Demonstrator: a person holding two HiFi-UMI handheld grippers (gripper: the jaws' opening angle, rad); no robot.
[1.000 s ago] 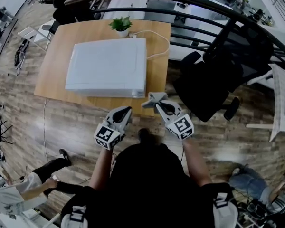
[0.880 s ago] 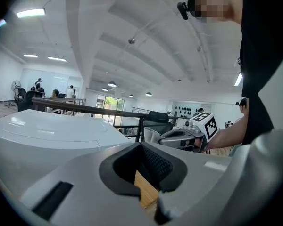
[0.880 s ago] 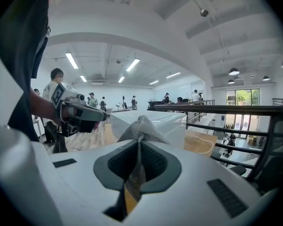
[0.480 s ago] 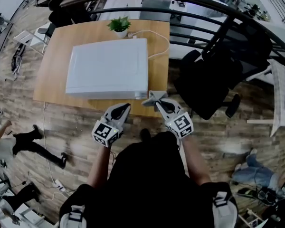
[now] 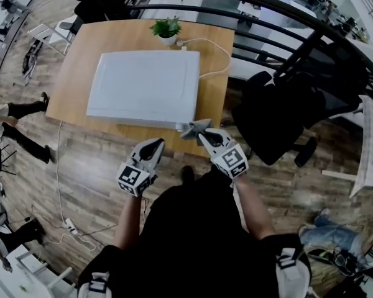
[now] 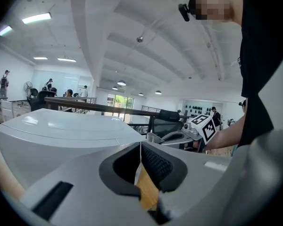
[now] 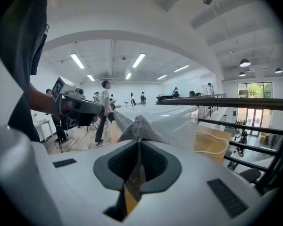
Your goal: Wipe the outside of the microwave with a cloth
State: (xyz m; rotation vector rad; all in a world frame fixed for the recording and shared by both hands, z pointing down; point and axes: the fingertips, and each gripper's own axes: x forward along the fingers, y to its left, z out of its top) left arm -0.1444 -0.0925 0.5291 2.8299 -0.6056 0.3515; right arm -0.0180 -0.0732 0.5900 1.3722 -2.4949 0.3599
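Note:
A white microwave (image 5: 143, 87) lies broad side up on a wooden table (image 5: 71, 73). My right gripper (image 5: 199, 134) is shut on a grey cloth (image 5: 193, 128), which hangs at the microwave's near right corner. In the right gripper view the grey cloth (image 7: 139, 128) bunches out between the shut jaws, with the microwave (image 7: 170, 119) just beyond. My left gripper (image 5: 154, 146) hovers short of the table's near edge, shut with nothing in it. The left gripper view shows the microwave (image 6: 61, 131) to the left and the right gripper (image 6: 179, 136) beyond.
A potted plant (image 5: 166, 28) stands at the table's far edge beside a white cable (image 5: 214, 58). A black office chair (image 5: 280, 120) sits right of the table. A dark railing (image 5: 255, 8) runs behind. People's legs (image 5: 18, 126) show on the wooden floor at left.
The right gripper with the cloth has moved forward to the microwave's near right corner. The left gripper stays low by the table edge. People on the floor at left have walked.

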